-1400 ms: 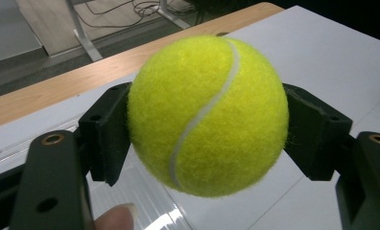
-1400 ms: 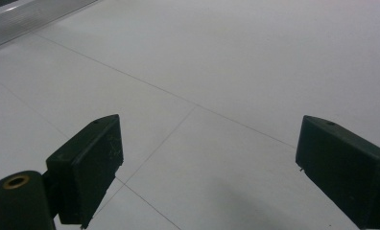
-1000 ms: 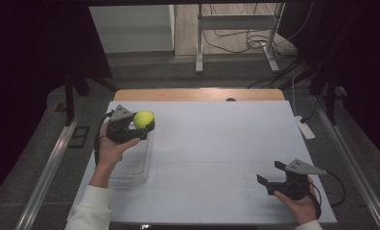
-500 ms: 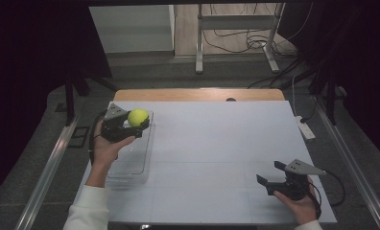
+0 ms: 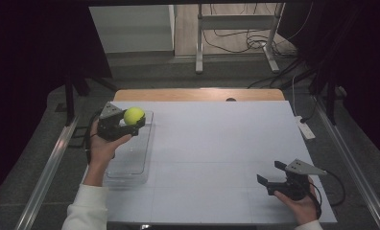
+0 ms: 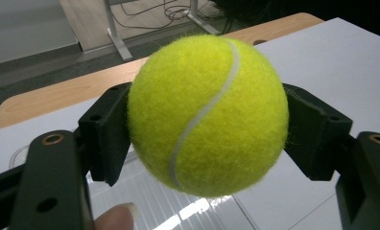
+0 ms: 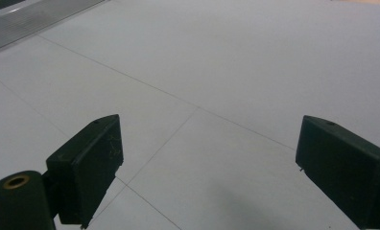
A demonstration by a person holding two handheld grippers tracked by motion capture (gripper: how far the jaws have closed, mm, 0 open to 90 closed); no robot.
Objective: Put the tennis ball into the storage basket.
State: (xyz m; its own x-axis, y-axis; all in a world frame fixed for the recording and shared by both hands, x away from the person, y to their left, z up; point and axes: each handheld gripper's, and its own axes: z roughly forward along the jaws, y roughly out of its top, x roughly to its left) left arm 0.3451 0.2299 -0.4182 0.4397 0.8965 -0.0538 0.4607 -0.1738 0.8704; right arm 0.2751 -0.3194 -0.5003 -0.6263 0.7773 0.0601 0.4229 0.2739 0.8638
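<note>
The left gripper [image 5: 125, 125] is squeezing its jaws on a yellow tennis ball [image 5: 134, 115] and holding it in the air over the far end of a clear tray [image 5: 130, 165] on the white counter [image 5: 217, 158]. The right gripper [image 5: 279, 178] is resting near the front right corner with its jaws wide apart and nothing between them. It looks like the ball is going into the tray, so the next move calls for lowering the ball gently and then opening the jaws.
</note>
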